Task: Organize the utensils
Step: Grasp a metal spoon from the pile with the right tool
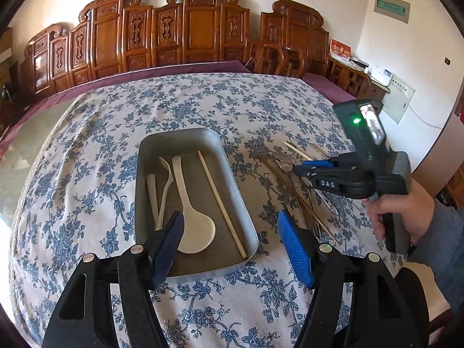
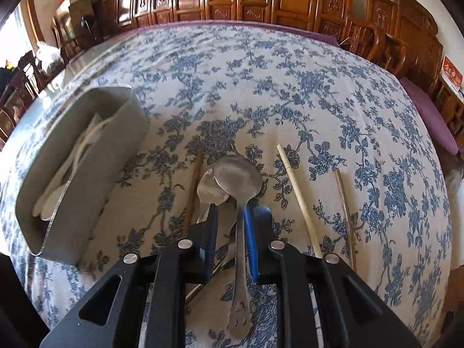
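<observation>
Right gripper (image 2: pixel 229 229) has its jaws narrow around the neck of the top metal spoon (image 2: pixel 239 185), but I can't tell if the pads actually bite yet. That spoon lies on a second spoon (image 2: pixel 208 188) on the floral tablecloth (image 2: pixel 290 87), so I'd squeeze firmly and lift straight up. The grey tray (image 1: pixel 185 142) sits just left, already holding white utensils. Left gripper (image 1: pixel 232 243) hangs wide and empty over the tray.

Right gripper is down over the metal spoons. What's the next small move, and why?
Probably close the right gripper fully on the metal spoon, then lift. Its handle already runs between the blue pads, which stand narrow but don't clearly pinch it. The tray to the left takes it next.
</observation>
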The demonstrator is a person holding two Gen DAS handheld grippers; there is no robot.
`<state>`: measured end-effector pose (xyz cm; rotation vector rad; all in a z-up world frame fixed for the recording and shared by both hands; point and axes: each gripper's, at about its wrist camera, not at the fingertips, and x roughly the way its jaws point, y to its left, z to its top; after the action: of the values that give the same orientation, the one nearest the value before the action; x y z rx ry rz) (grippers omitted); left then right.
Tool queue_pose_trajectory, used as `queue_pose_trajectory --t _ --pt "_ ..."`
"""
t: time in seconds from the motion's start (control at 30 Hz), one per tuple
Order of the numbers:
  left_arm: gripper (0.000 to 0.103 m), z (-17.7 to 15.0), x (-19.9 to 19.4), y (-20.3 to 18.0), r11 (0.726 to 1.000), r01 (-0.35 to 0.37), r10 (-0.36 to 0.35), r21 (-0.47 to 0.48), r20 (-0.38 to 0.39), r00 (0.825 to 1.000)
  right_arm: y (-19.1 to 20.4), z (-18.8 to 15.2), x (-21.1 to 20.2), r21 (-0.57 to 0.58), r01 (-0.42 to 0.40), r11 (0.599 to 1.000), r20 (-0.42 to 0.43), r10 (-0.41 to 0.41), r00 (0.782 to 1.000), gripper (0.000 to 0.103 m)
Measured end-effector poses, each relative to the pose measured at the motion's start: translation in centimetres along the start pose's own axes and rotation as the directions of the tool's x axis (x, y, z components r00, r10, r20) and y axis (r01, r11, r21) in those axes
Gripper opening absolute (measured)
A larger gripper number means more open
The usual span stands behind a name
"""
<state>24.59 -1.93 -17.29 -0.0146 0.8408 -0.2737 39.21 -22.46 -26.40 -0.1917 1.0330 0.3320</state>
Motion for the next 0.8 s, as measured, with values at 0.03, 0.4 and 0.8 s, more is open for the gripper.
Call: queue_pose_trajectory --t 0.03,0.4,0.8 --pt "0.064 0.0 0.0 0.1 1.0 0.001 -0.001 -0.002 0.001 1.0 0.1 0.0 0.3 -0.008 0.015 1.0 -0.016 -0.015 1.0 0.015" --pt "0.064 0.1 -0.4 0.0 1.0 0.014 -0.014 0.001 0.012 1.0 0.4 -0.2 1.2 -0.033 0.068 0.997 -0.047 -0.07 0.996 0.009" --pt "0.064 0.1 -0.6 -0.2 1.0 0.011 -0.011 0.007 0.012 1.0 0.1 0.0 -0.6 -0.039 0.09 0.995 -0.004 -0.09 0.996 0.006"
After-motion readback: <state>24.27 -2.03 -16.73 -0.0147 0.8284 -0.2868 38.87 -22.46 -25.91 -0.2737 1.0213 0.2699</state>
